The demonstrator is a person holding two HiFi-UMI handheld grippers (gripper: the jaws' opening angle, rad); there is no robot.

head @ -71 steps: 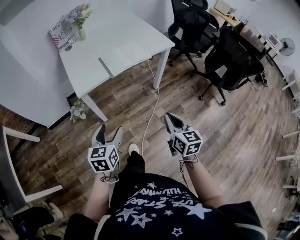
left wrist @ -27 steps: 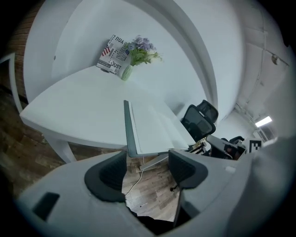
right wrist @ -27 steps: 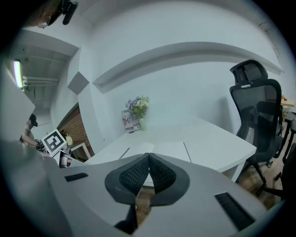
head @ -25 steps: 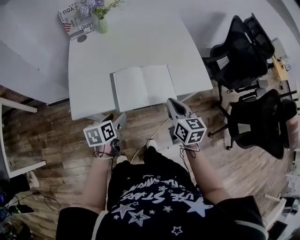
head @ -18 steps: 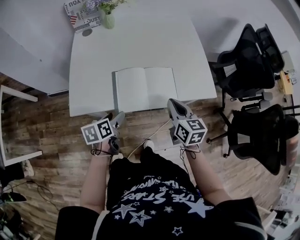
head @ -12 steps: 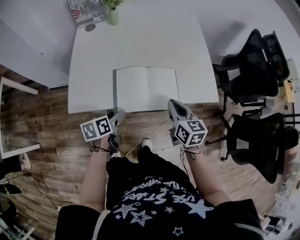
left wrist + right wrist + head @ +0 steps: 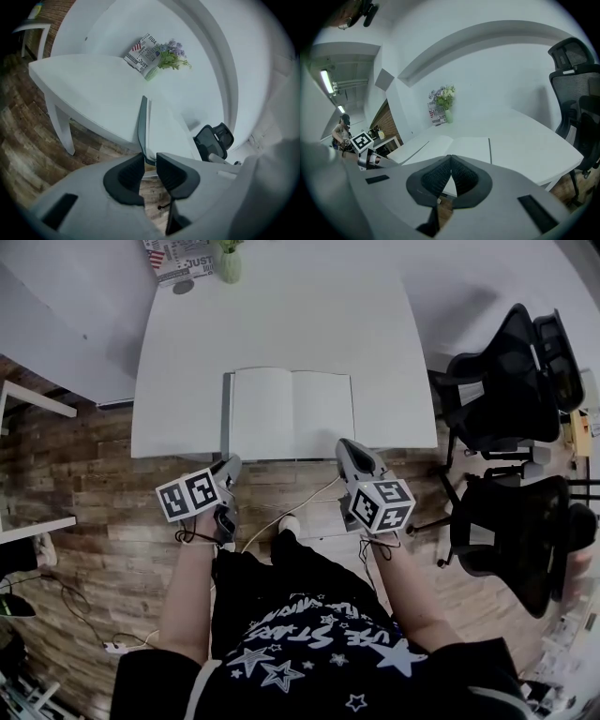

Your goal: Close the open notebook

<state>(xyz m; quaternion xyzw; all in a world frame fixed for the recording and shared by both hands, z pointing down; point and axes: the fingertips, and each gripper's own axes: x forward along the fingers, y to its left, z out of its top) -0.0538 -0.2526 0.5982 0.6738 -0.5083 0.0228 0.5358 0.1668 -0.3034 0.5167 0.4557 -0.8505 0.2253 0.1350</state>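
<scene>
The open notebook (image 7: 291, 413) lies flat near the front edge of the white table (image 7: 281, 324), blank pages up, grey cover edge on its left. My left gripper (image 7: 230, 465) sits at the notebook's near left corner. In the left gripper view its jaws (image 7: 149, 157) are closing with a narrow gap left, and the notebook (image 7: 161, 129) cover's corner shows just past the tips, not pressed. My right gripper (image 7: 344, 445) hovers at the table edge by the notebook's near right corner. It is shut (image 7: 450, 158) with nothing held, the notebook (image 7: 461, 145) beyond it.
A green vase of flowers (image 7: 229, 261) and a printed magazine (image 7: 183, 259) stand at the table's far end. Two black office chairs (image 7: 506, 381) are on the right. A white cable (image 7: 300, 507) runs over the wood floor below the table edge.
The left gripper's jaws have narrowed from wide apart to a thin gap, and it has come up to the notebook's near left corner. The right gripper stays shut at the table's front edge.
</scene>
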